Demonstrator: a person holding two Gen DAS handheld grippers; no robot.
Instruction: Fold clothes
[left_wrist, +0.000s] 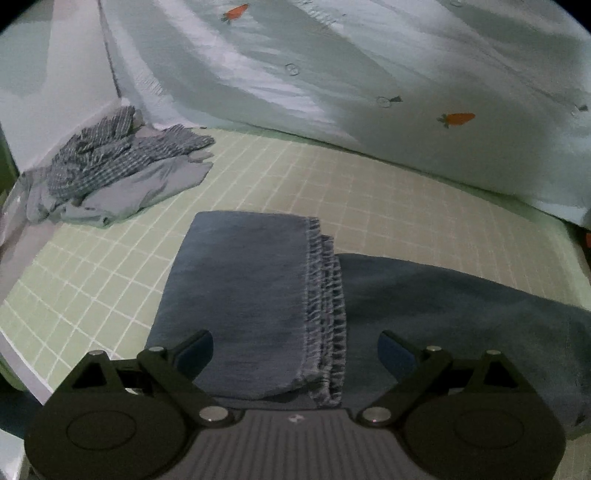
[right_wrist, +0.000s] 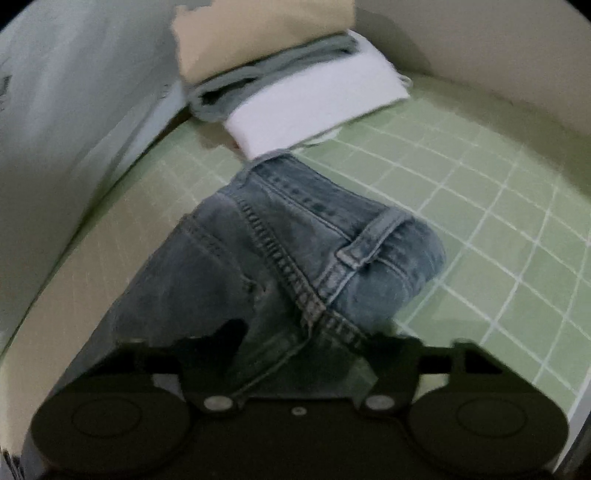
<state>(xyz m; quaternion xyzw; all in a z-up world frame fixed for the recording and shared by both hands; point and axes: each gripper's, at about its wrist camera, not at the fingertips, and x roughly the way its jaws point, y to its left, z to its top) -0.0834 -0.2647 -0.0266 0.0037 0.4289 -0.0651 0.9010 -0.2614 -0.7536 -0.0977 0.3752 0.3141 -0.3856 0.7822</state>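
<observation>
On the green gridded mat (left_wrist: 92, 295): jeans (left_wrist: 240, 288), leg doubled over.
Handling: heavy, stiff denim; grip thick seams.
Left hand-held gripper (left_wrist: 295, 354): spread, empty.
Right hand-held gripper (right_wrist: 310, 343): blurred, cannot tell.

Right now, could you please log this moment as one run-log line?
left gripper: open over jeans | right gripper: open at jeans waistband | folded stack, crumpled clothes: untouched

Faded blue jeans (right_wrist: 295, 251) with pale stitching lie on a light green mat (right_wrist: 498, 258) gridded in white. Far corner: grey-striped crumpled clothes (left_wrist: 110, 173). White and beige folded pieces (right_wrist: 314, 107), carrot-printed pale sheet (left_wrist: 369, 74).
</observation>
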